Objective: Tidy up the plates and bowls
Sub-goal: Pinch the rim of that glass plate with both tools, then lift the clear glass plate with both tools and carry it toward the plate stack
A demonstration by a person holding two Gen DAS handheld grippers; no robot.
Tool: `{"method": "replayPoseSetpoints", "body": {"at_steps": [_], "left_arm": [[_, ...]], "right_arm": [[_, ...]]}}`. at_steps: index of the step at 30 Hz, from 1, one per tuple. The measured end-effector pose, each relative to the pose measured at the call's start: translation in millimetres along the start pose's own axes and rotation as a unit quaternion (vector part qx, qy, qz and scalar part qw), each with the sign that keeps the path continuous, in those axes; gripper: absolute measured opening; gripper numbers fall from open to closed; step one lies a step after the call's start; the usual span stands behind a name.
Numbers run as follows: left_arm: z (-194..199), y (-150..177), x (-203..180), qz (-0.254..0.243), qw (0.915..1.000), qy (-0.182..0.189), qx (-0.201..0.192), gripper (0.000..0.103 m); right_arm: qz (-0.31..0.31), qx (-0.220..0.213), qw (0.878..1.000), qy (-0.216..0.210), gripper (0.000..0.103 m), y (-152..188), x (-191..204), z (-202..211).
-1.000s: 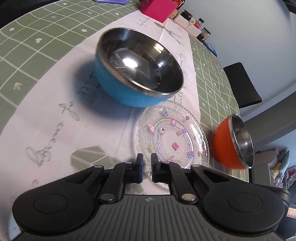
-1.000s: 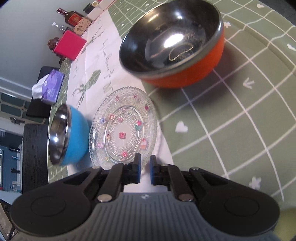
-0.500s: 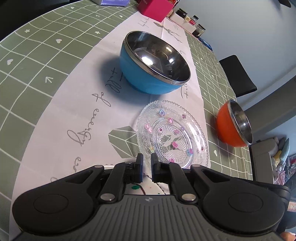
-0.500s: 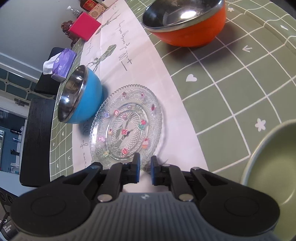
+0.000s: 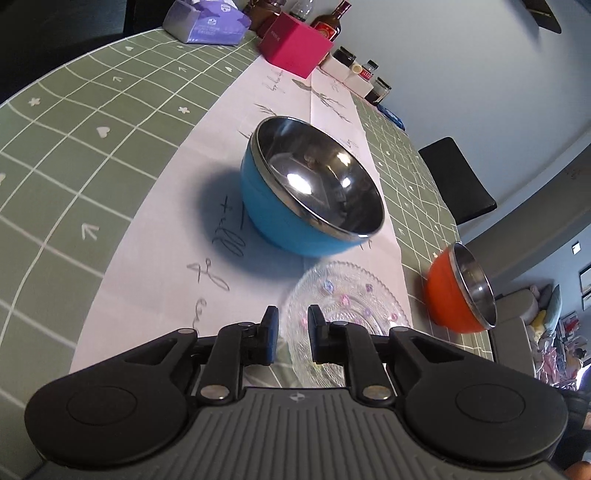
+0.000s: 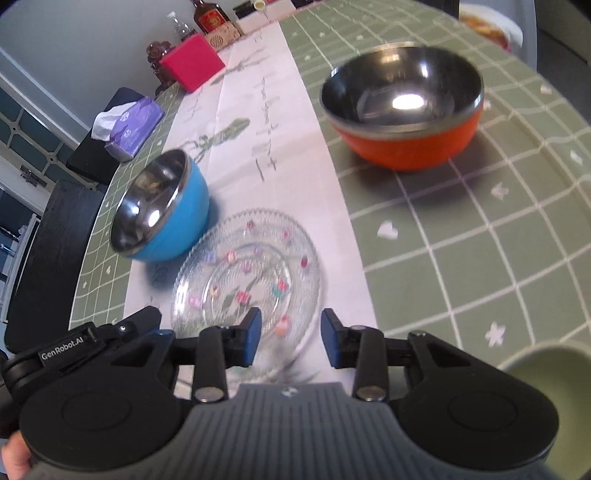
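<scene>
A clear glass plate (image 5: pixel 351 302) (image 6: pixel 247 273) with small coloured flowers lies on the white runner. Behind it stands a blue bowl (image 5: pixel 310 199) (image 6: pixel 162 218) with a steel inside. An orange bowl (image 5: pixel 456 291) (image 6: pixel 402 110) rests on the green cloth to the right. My left gripper (image 5: pixel 291 326) hovers at the plate's near left rim, its jaws opening by a narrow gap, nothing pinched. My right gripper (image 6: pixel 291 332) hangs over the plate's near edge with its jaws opening wider, the pads clear of the glass.
A pink box (image 5: pixel 293 48) (image 6: pixel 192 62), a purple tissue pack (image 5: pixel 207 22) (image 6: pixel 129 125), bottles and jars (image 5: pixel 354 70) line the far end. Black chairs (image 5: pixel 458 177) (image 6: pixel 40 258) flank the table. A pale green dish (image 6: pixel 554 398) sits at the near right.
Both grippers' jaws have parted from shut, the right more than the left. The left view has swung toward the blue bowl. The right view has rolled, with the orange bowl now upper right.
</scene>
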State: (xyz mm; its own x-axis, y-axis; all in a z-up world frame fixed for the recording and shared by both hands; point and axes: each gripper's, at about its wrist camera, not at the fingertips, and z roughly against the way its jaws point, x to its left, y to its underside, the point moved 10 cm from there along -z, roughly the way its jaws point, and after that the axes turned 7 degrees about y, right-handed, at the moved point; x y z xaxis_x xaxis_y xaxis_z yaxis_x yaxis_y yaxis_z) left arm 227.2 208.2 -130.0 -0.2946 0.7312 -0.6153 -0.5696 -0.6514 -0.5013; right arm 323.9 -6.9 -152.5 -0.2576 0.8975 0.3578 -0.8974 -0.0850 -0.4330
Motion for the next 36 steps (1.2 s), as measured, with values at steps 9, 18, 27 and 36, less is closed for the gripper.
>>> {"method": "replayPoseSetpoints", "body": {"at_steps": [9,18,27,36], "left_arm": [[-16.5,-8.2,2.3,-0.015,0.9998,0.014,0.004,0.018],[-25.6,-1.0,1.0,-0.019,0.9996,0.016,0.015,0.018],[-30.9,4.3,-4.0,-0.032,0.9991,0.022,0.019,0.018],[-27.5,4.8,-10.5,-0.044,0.9986,0.024,0.013,0.018]], "right_arm": [[-0.024,0.013,0.999,0.018,0.035,-21.7,-15.4,-23.1],[-0.037,0.029,0.999,0.006,0.023,-16.9,-18.3,-30.3],[-0.032,0.034,0.999,-0.002,0.012,-12.2,-14.5,-31.4],[-0.035,0.019,0.999,0.001,0.009,-13.0,-14.0,-30.1]]}}
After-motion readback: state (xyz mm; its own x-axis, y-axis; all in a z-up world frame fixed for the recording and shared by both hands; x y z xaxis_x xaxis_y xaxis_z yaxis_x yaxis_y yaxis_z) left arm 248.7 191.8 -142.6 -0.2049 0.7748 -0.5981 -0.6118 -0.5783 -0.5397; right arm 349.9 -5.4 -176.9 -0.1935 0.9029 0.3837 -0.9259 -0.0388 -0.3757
